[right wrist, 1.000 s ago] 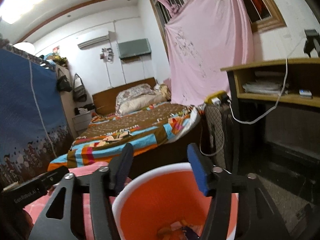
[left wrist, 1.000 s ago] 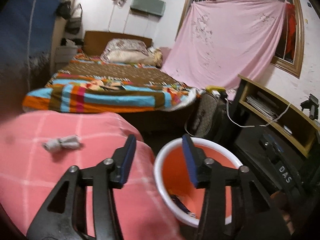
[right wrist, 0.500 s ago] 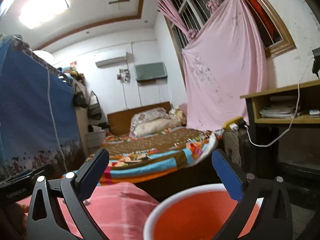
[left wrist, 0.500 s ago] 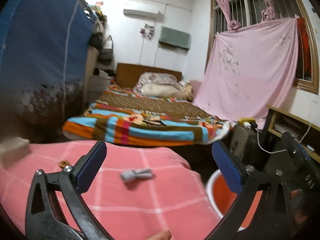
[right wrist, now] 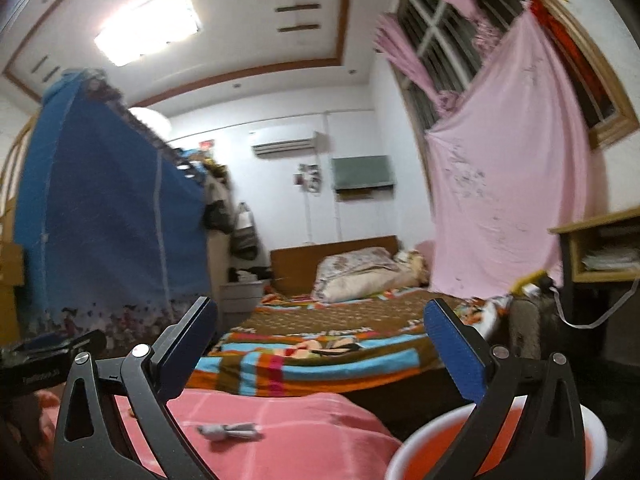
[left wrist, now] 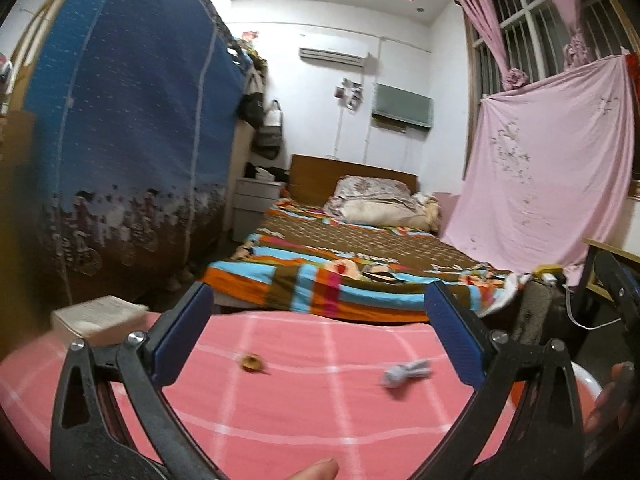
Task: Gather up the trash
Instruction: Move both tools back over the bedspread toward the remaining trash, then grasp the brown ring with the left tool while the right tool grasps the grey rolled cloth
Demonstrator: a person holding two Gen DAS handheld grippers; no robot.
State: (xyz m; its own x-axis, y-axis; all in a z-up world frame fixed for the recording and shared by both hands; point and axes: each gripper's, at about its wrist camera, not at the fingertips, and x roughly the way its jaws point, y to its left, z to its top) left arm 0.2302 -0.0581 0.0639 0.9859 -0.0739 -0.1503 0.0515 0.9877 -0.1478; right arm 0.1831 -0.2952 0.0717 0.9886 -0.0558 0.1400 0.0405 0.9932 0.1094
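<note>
Trash remained: a crumpled grey wrapper (left wrist: pixel 407 373) and small brown scrap (left wrist: pixel 251 362) lay on the pink checked worktop (left wrist: pixel 280 408) ahead between the left gripper (left wrist: pixel 318 320)'s wide-apart jaws; right gripper (right wrist: pixel 320 322) gaped empty too.

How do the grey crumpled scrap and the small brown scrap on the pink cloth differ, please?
The grey crumpled scrap is long and twisted; the small brown scrap is rounder and smaller. In the left wrist view the grey one lies toward the right jaw of the left gripper, while the brown one sits nearer the middle. Both lie loose on the pink checked cloth, untouched, between open jaws.
</note>
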